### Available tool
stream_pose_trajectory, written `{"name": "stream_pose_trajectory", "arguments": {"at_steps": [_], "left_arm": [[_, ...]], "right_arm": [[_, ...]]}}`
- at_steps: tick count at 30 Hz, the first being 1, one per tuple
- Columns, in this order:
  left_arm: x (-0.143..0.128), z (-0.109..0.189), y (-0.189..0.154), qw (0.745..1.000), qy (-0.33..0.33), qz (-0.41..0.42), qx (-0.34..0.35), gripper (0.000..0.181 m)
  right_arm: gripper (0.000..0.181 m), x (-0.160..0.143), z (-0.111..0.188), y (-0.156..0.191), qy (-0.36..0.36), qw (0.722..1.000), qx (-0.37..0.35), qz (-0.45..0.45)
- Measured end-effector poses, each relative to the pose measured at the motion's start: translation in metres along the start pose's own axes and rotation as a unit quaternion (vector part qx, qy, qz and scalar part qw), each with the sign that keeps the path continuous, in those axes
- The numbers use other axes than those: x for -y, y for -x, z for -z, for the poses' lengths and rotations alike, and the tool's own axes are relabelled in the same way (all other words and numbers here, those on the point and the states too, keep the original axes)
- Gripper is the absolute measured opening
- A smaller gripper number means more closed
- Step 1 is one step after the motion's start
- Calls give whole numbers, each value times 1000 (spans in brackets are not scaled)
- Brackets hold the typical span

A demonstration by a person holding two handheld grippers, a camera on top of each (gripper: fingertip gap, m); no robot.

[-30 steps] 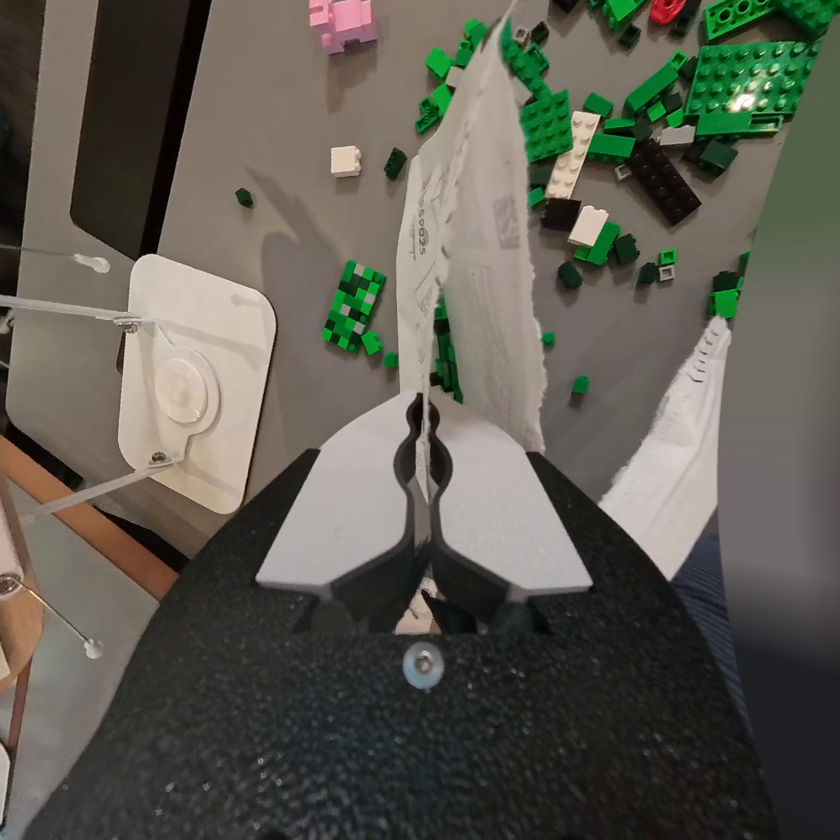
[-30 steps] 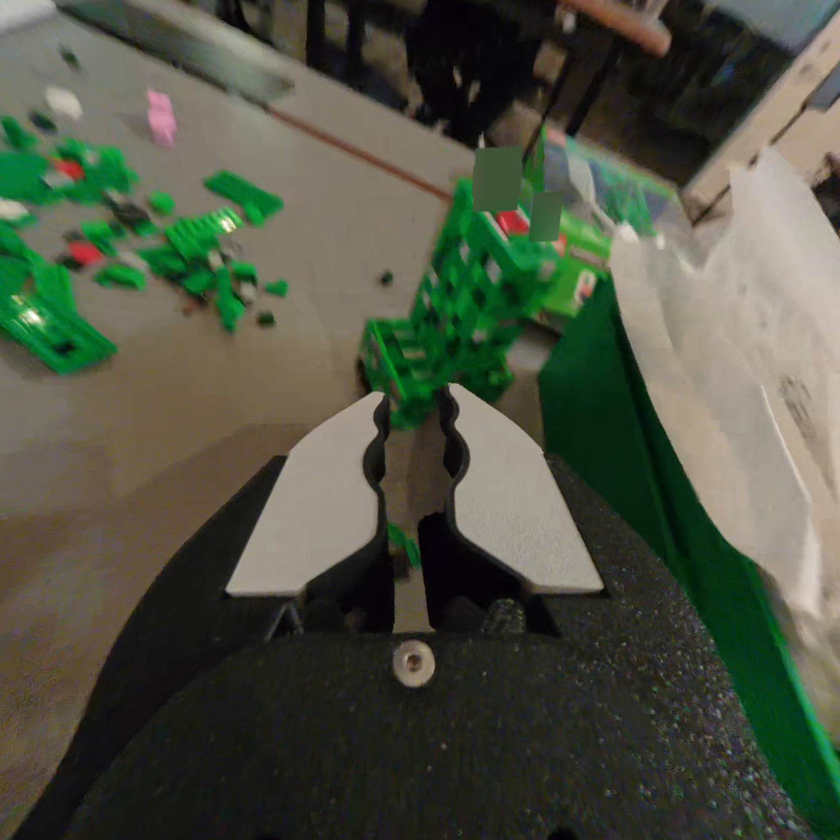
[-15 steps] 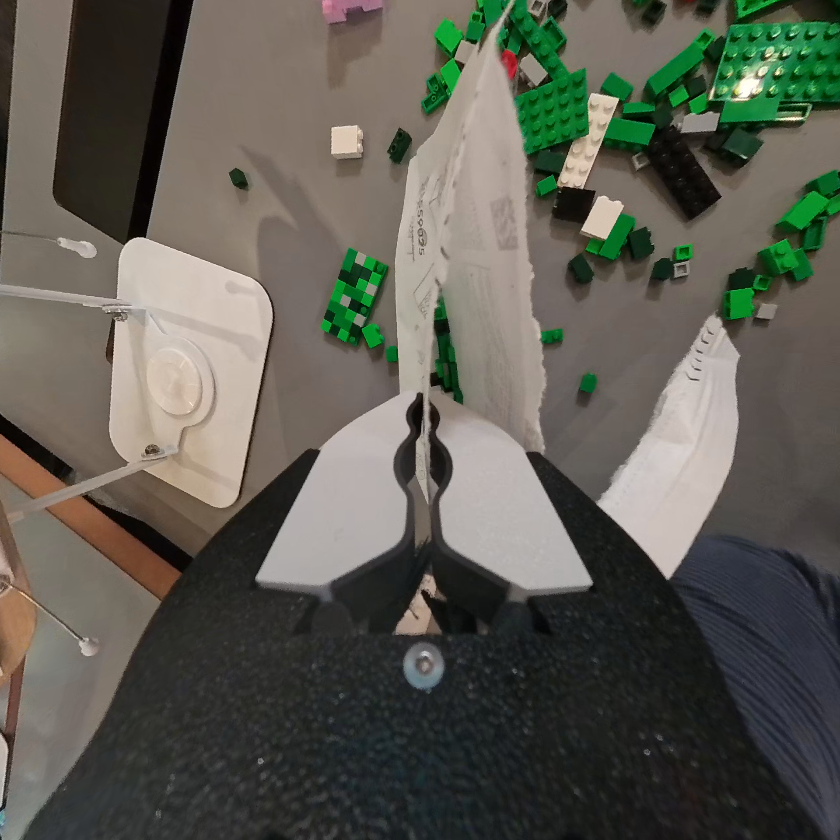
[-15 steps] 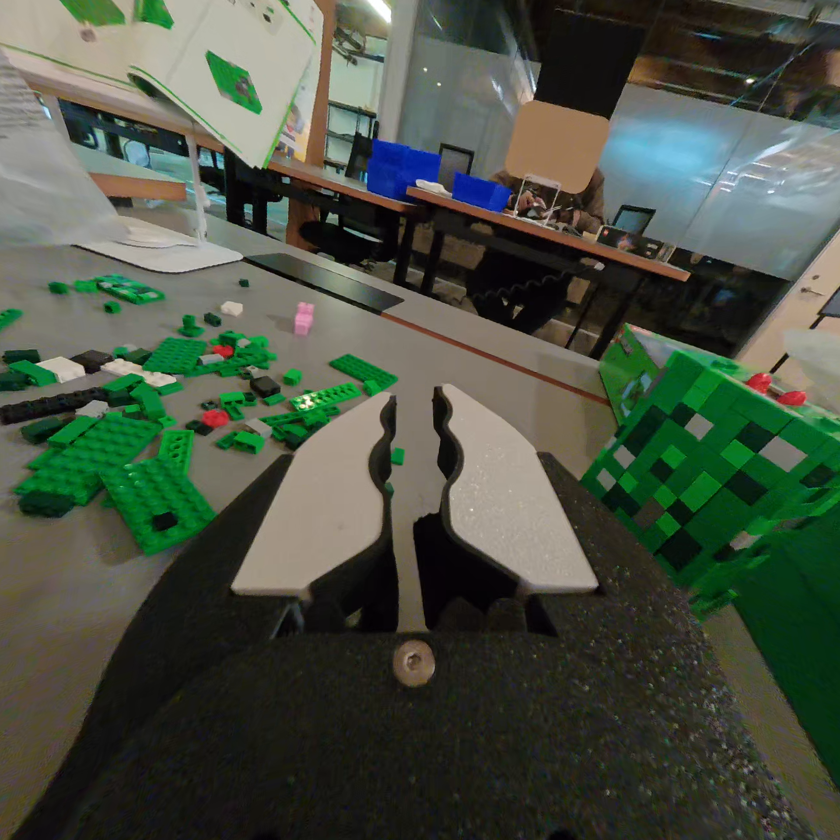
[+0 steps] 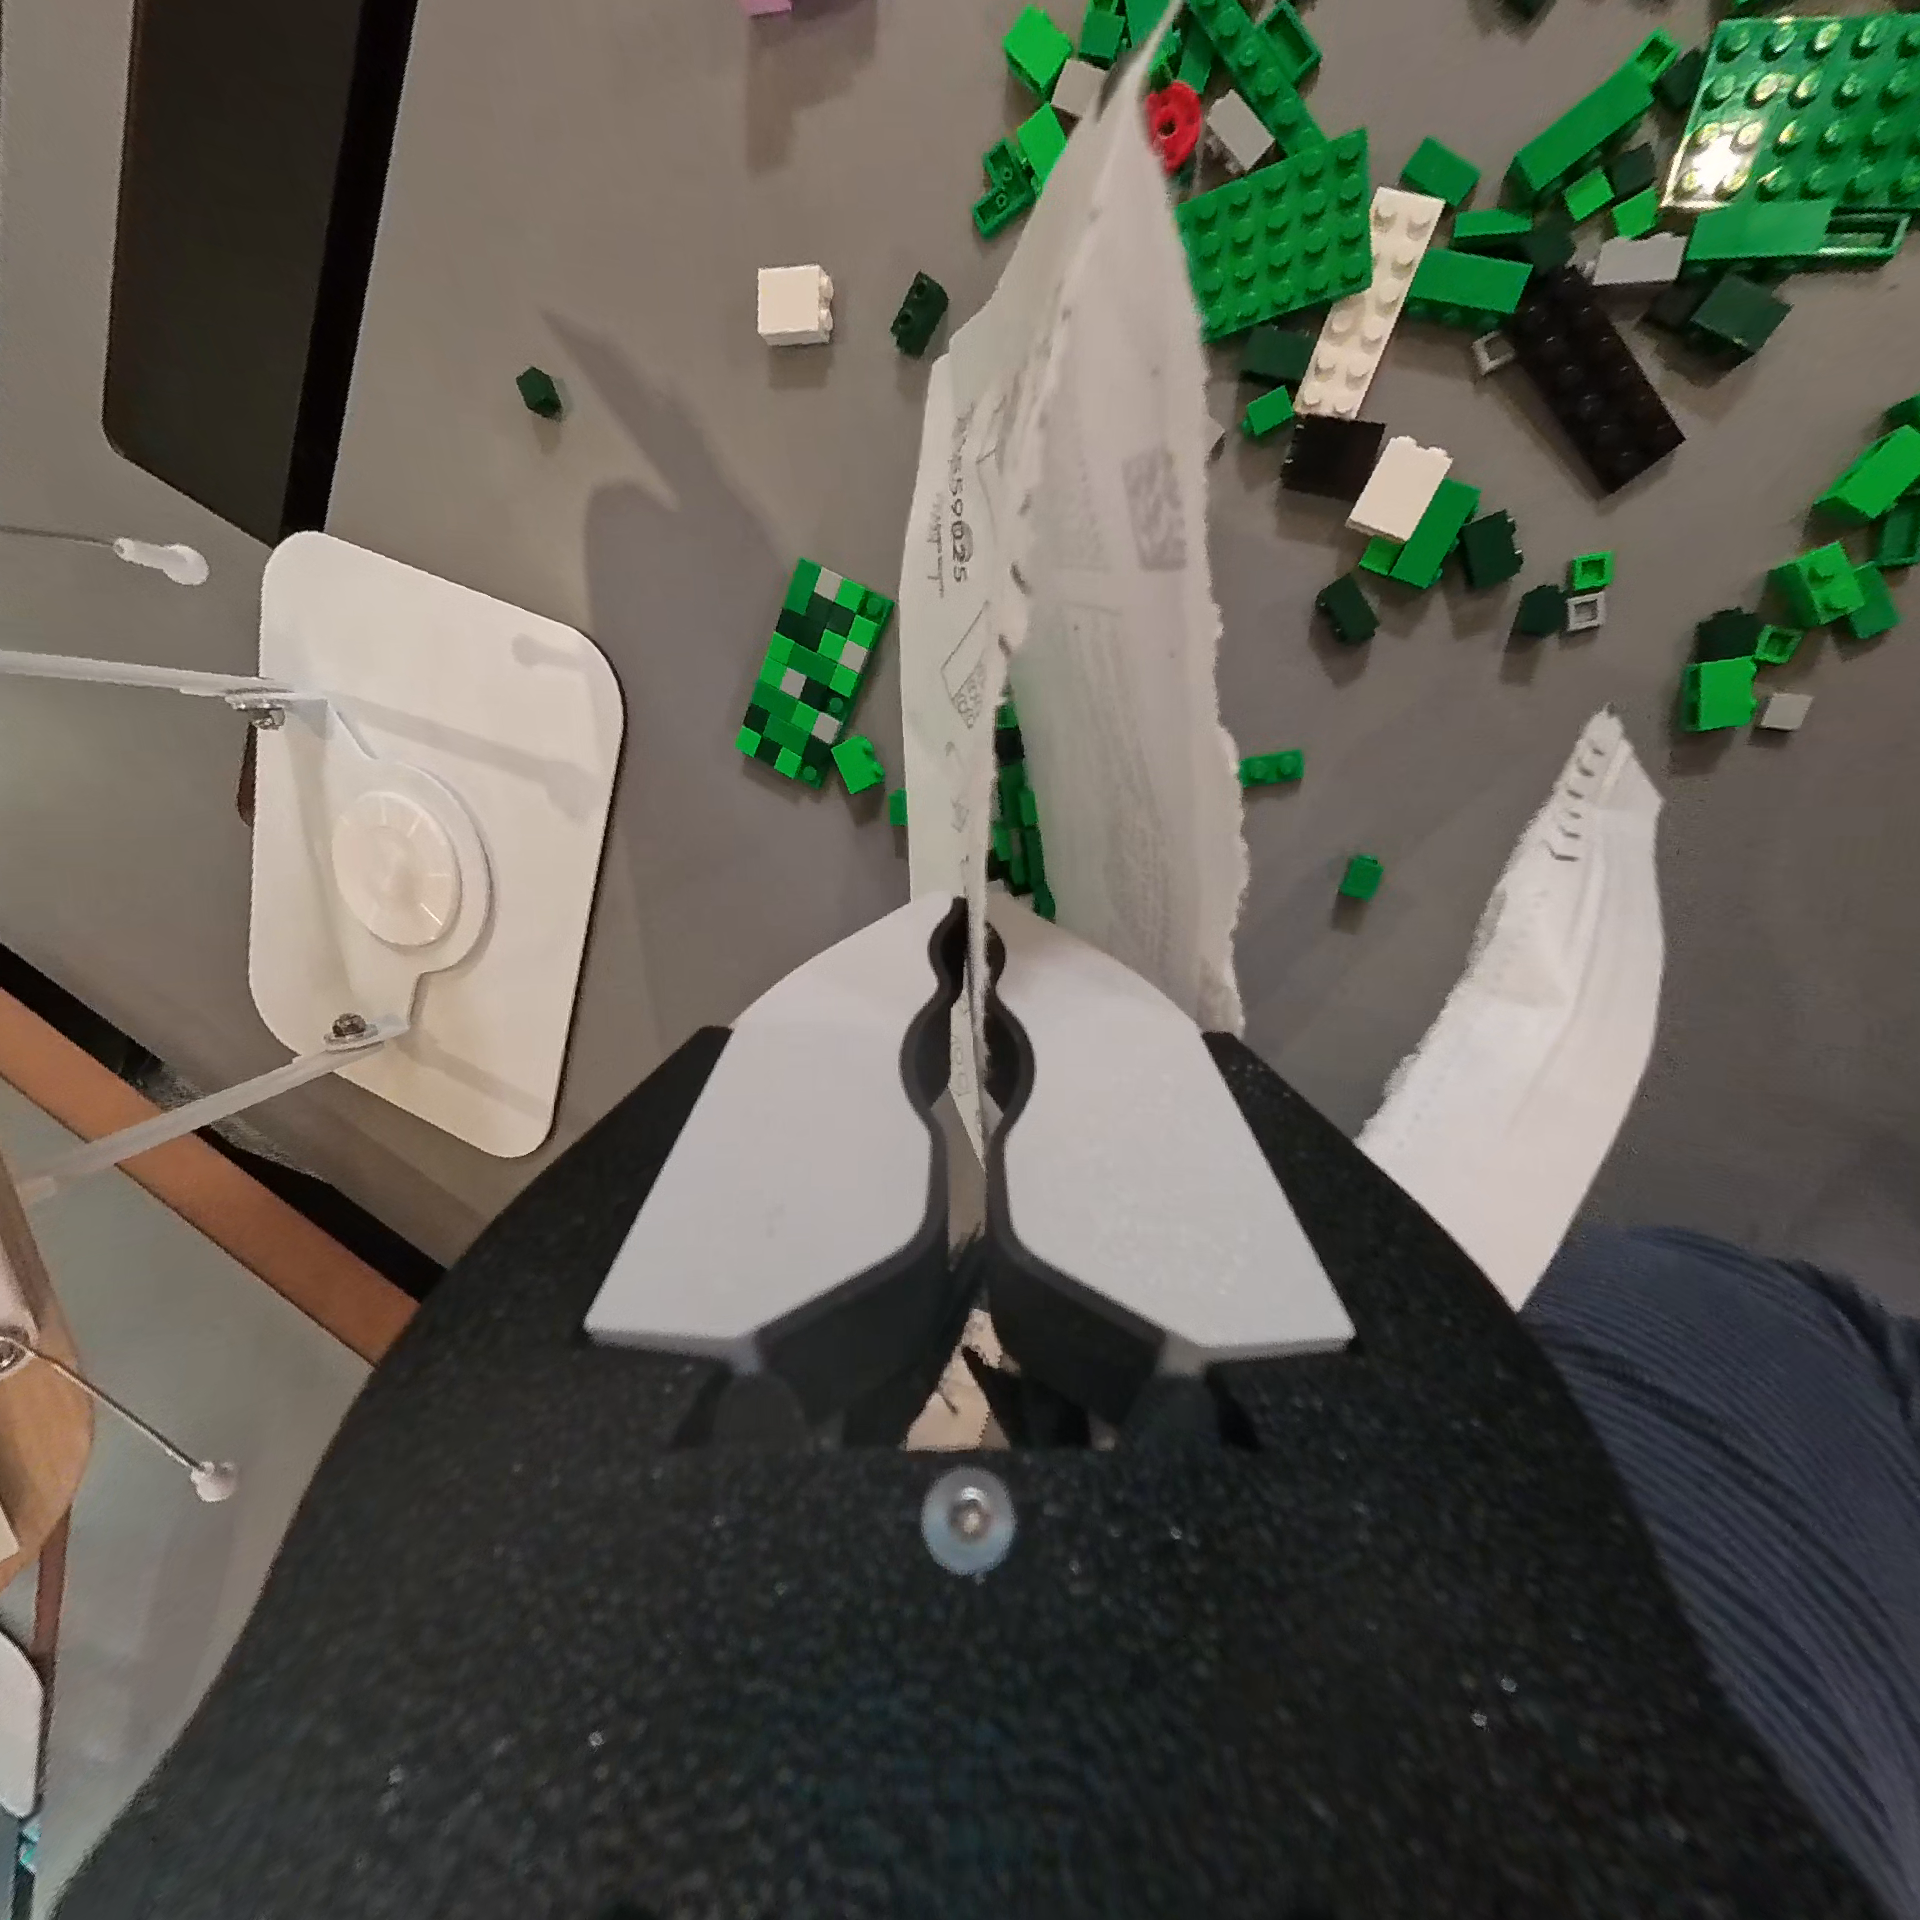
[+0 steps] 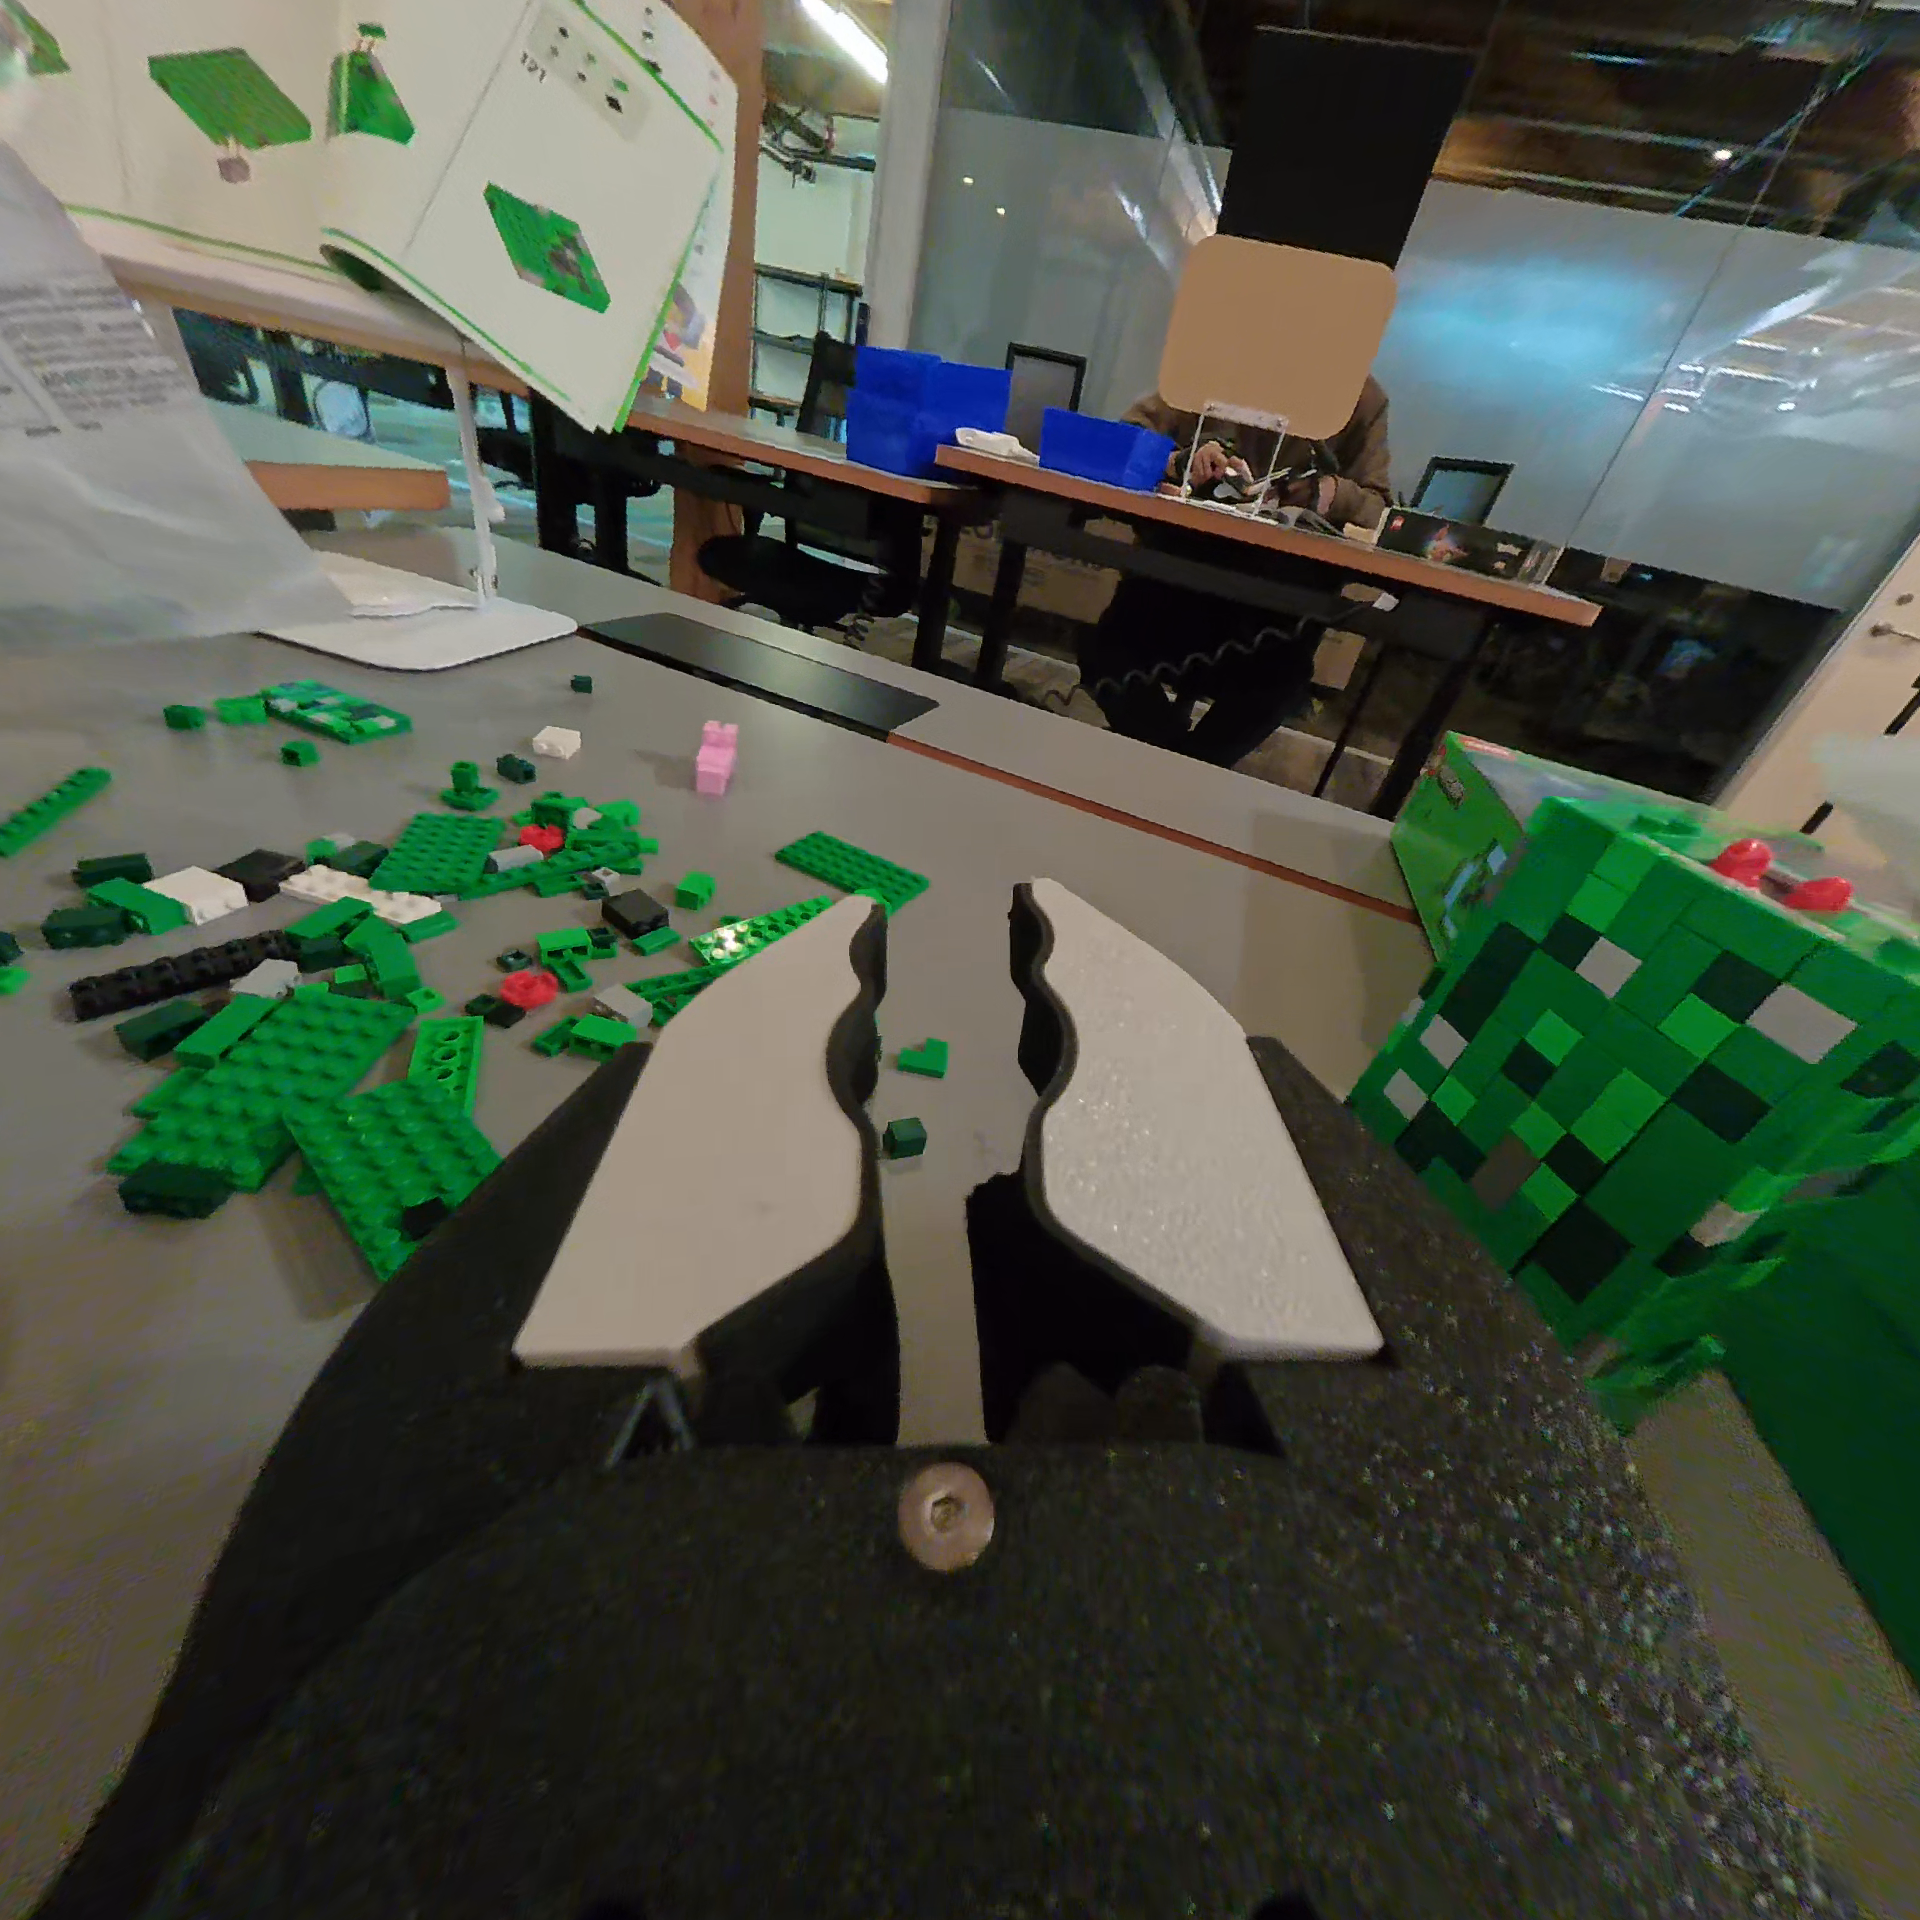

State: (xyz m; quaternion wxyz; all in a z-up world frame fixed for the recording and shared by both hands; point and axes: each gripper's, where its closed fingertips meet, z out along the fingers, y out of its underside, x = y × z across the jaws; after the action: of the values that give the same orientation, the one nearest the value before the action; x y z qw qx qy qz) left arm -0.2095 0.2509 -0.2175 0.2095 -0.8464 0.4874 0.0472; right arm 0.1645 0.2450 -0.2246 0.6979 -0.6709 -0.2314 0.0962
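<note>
My left gripper [image 5: 971,935] is shut on a torn white paper bag [image 5: 1101,582] and holds it up above the grey table [image 5: 644,260]. The bag's far edge also shows at the left of the right wrist view [image 6: 94,488]. Another strip of the white paper [image 5: 1527,997] hangs at the right. My right gripper [image 6: 945,914] is open and empty, low over the table, pointing past loose green bricks [image 6: 312,1101]. A small dark green brick [image 6: 902,1137] lies on the table between its fingers. A built green block cube [image 6: 1662,1060] stands just to its right.
Scattered green, white and black bricks [image 5: 1455,260] cover the table. A white stand base [image 5: 426,831] holds an open instruction booklet [image 6: 416,156]. A pink brick figure [image 6: 717,758] stands further back. A person's dark blue sleeve [image 5: 1745,1455] is at the right. A person sits at a far desk [image 6: 1247,540]. The tips of one gripper are about 40 cm away from the tips of the other. The built green block cube [image 6: 1662,1060] is closer to my right gripper, around 11 cm from its tips; the left tips are 50 cm off.
My right gripper swung from facing the green cube and bag to looking level across the table, and its jaws opened wider. My left gripper kept its hold on the bag and drifted slightly.
</note>
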Motion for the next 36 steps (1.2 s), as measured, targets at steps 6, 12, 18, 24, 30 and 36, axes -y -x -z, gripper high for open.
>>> {"name": "stream_pose_trajectory", "arguments": {"at_steps": [6, 12, 18, 24, 30, 36], "left_arm": [[2, 2, -2, 1000, -5, -7, 0, 0], [1, 2, -2, 1000, -7, -5, 1, 0], [0, 3, -1, 1000, -9, -3, -1, 0], [-1, 3, -1, 1000, -11, 0, -2, 0], [-2, 4, 0, 1000, -13, 2, -1, 0], [-4, 5, 1, 1000, -16, 9, -1, 0]], "right_arm": [[23, 3, 3, -3, -13, 999, 1, -30], [25, 4, 4, -7, -20, 999, 0, -47], [25, -1, 1, -2, -2, 1000, 0, -21], [25, -3, 0, -1, 5, 1000, -2, -8], [25, -5, -1, -2, 7, 1000, -3, -12], [24, -9, -4, -1, 11, 1000, 5, -26]]}}
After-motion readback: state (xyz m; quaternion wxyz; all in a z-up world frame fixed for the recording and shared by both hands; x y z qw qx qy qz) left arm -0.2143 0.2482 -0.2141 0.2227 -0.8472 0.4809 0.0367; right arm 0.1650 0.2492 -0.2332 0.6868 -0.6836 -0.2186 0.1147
